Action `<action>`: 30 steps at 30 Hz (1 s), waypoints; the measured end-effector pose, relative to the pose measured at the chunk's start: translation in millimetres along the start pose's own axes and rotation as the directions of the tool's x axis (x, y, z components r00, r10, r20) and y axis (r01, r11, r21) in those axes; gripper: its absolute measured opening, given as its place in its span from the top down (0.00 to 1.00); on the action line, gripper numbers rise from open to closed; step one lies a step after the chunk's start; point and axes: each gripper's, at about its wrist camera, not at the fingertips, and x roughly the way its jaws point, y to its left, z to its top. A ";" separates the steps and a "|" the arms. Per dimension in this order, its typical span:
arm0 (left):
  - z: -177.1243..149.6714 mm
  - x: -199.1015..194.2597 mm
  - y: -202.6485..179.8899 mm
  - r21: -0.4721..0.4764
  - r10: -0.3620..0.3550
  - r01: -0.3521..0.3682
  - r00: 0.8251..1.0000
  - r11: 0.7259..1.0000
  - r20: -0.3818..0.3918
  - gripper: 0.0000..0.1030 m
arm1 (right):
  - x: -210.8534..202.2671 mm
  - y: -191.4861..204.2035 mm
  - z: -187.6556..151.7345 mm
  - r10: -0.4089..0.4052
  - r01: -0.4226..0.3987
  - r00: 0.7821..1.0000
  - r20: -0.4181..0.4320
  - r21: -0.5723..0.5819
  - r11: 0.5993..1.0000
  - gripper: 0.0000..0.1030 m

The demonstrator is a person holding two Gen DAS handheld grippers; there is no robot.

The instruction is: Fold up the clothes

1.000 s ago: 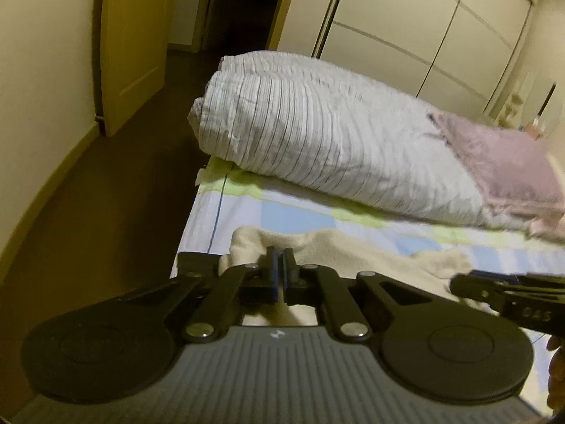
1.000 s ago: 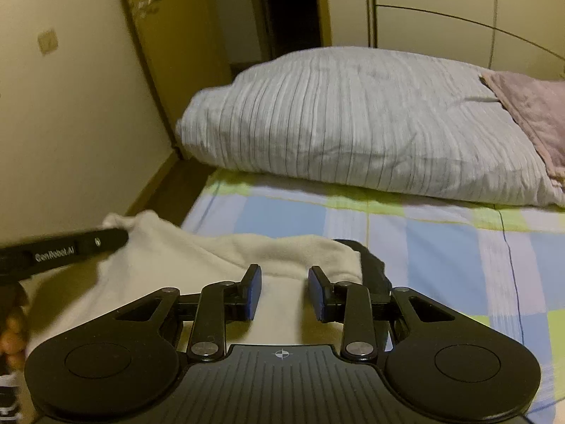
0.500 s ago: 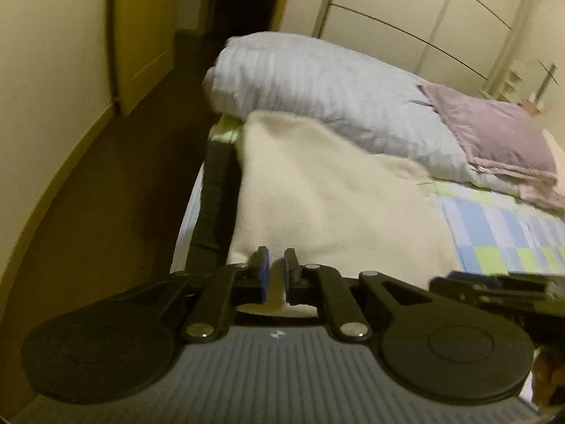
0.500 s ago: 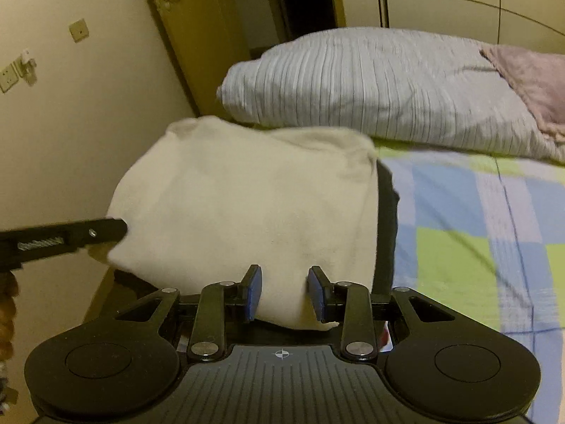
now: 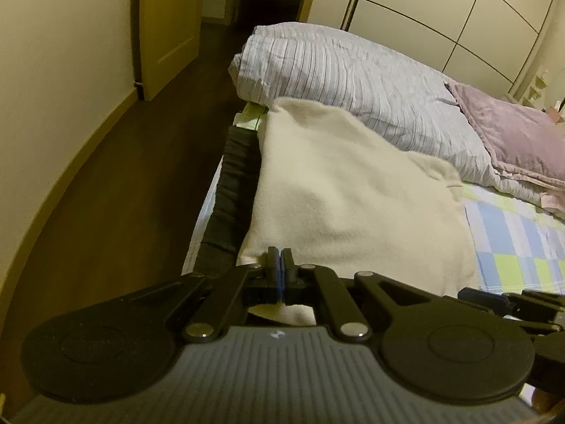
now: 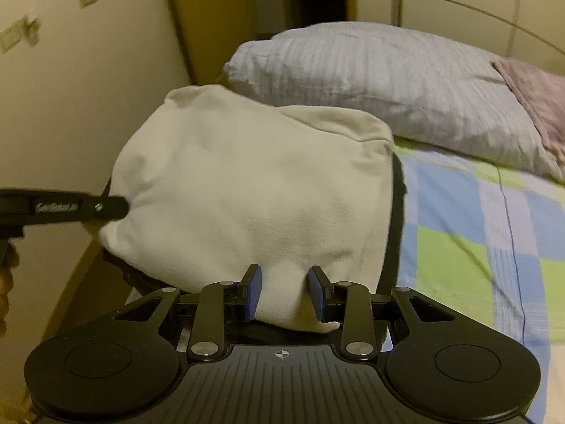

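A cream fleece garment (image 5: 353, 194) (image 6: 254, 194) hangs spread between my two grippers above the left side of the bed. A black fabric band (image 5: 233, 190) (image 6: 395, 233) runs along one of its side edges. My left gripper (image 5: 281, 261) is shut on the garment's near corner; in the right wrist view its tip (image 6: 122, 206) meets the cloth's left corner. My right gripper (image 6: 286, 291) clamps a thick bunch of the cream hem between its blue pads, which stay apart around it. In the left wrist view the right gripper (image 5: 494, 300) shows at the lower right.
A rolled striped duvet (image 5: 353, 77) (image 6: 370, 81) lies across the bed behind the garment, with a pink blanket (image 5: 512, 134) to its right. The checkered bedsheet (image 6: 476, 229) is bare on the right. Dark floor (image 5: 141, 176), a wall and a door (image 5: 166, 24) lie left.
The garment has come up off the bed and now hangs spread between both grippers. The left fingers, slightly parted half a second ago, are pressed together again.
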 end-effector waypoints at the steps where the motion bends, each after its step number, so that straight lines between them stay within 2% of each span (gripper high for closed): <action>1: -0.1 -11.8 -5.5 0.006 0.017 -0.017 1.000 1.000 0.010 0.92 | -6.8 -2.8 0.0 0.015 -0.015 1.000 -0.002 0.031 0.999 0.66; 3: -3.5 -33.7 -14.6 0.020 0.047 -0.048 0.998 0.999 0.030 0.70 | -24.0 -7.6 -3.9 0.056 -0.057 0.998 0.006 0.092 0.994 0.52; 4: -6.5 -44.6 -18.5 0.029 0.058 -0.059 0.998 0.998 0.039 0.68 | -32.3 -7.6 -7.6 0.065 -0.066 0.998 0.012 0.103 0.992 0.31; 5: -10.7 -55.6 -22.1 0.037 0.061 -0.062 0.997 0.997 0.041 0.68 | -41.4 -6.4 -12.0 0.068 -0.070 0.997 0.021 0.102 0.992 0.25; 8: -23.0 -82.3 -30.7 0.041 0.072 -0.073 0.997 0.996 0.026 0.66 | -63.1 -1.6 -23.6 0.076 -0.077 0.997 0.015 0.075 0.994 0.25; 13: -49.4 -130.9 -50.0 0.057 0.099 -0.100 0.995 0.993 0.025 0.58 | -100.7 -1.2 -40.7 0.062 -0.062 0.998 0.012 0.074 0.995 0.25; 14: -54.7 -141.2 -54.8 0.063 0.108 -0.110 0.994 0.992 0.030 0.52 | -109.9 -1.8 -44.9 0.056 -0.057 0.998 0.017 0.072 0.996 0.25; 17: -69.2 -170.7 -71.9 0.087 0.147 -0.150 0.988 0.985 0.046 0.48 | -140.4 -6.5 -57.4 0.044 -0.046 0.998 0.042 0.060 0.997 0.25; 20: -81.6 -195.8 -93.6 0.104 0.220 -0.226 0.973 0.969 0.062 0.37 | -169.9 -10.9 -68.1 0.028 -0.030 0.998 0.054 0.040 0.999 0.25; 21: -86.8 -202.2 -99.3 0.100 0.222 -0.228 0.973 0.969 0.068 0.31 | -180.2 -12.5 -72.0 0.021 -0.023 0.998 0.060 0.031 0.999 0.25; 23: -97.2 -215.0 -110.6 0.090 0.226 -0.232 0.971 0.968 0.080 0.25 | -200.1 -15.1 -80.6 0.006 -0.007 0.997 0.075 0.017 1.000 0.25; 30: -133.5 -259.7 -150.1 0.055 0.238 -0.246 0.964 0.968 0.121 0.24 | -261.5 -31.7 -117.0 -0.023 0.027 0.991 0.131 -0.023 0.999 0.25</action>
